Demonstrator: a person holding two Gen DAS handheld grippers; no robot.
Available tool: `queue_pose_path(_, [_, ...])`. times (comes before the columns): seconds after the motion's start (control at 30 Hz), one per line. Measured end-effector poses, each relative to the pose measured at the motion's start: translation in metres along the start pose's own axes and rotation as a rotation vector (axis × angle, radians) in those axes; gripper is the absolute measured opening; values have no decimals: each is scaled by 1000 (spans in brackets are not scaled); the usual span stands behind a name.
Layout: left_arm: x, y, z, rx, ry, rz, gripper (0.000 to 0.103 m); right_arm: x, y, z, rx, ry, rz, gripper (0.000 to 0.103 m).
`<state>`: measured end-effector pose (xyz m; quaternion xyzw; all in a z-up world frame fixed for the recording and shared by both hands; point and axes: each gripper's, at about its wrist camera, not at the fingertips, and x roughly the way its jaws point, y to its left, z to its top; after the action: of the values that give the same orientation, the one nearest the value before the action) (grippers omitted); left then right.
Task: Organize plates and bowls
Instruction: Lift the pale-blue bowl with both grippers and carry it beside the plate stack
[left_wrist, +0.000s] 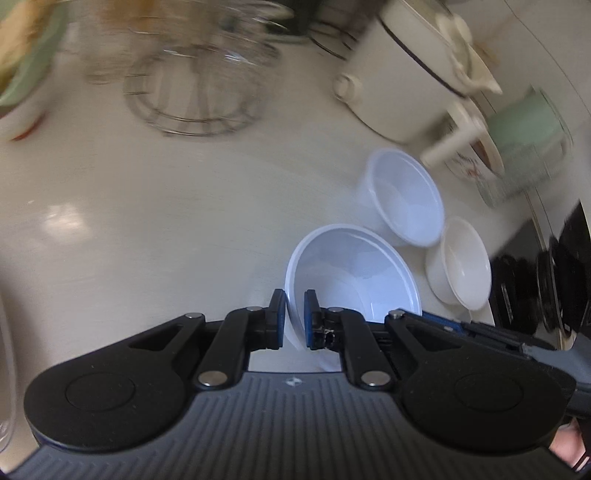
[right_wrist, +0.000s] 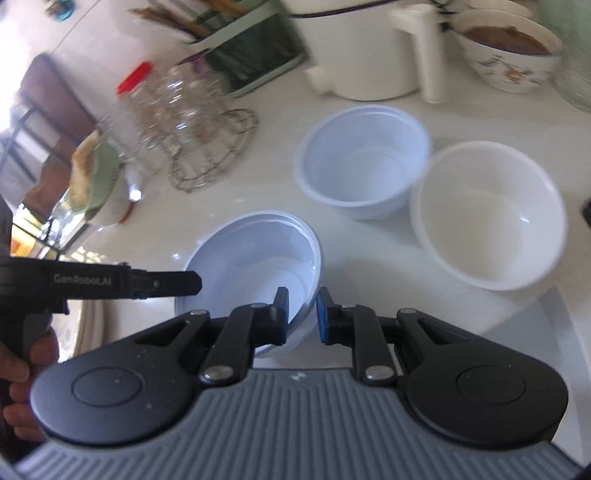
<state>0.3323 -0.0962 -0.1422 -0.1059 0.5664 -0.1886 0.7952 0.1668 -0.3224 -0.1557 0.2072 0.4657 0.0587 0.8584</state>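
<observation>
A pale blue plastic bowl is tilted above the white counter. My left gripper is shut on its near rim. In the right wrist view the same bowl has its right rim between the pads of my right gripper, which looks narrowly open around it. The left gripper's body shows at the bowl's left side. A second pale blue bowl and a white bowl stand side by side on the counter beyond.
A wire rack holding glasses, a white pot with a handle, a patterned bowl, a green dish with food, and a black stove at the right.
</observation>
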Motion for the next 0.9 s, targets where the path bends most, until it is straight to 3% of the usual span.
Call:
queue_pose_path(0.23, [-36, 45, -9, -95, -77, 74, 12, 20, 48, 5, -124, 58, 82, 19])
queue_pose_path(0.5, [-58, 89, -19, -177, -96, 123, 12, 41, 101, 1, -250, 87, 123, 19])
queue_pose_path(0.67, [-53, 99, -20, -129, -70, 173, 12, 53, 126, -8, -334, 86, 93, 19])
queue_pose_path(0.9, [-52, 114, -23, -112, -36, 174, 13, 66, 138, -15, -338, 109, 75, 19])
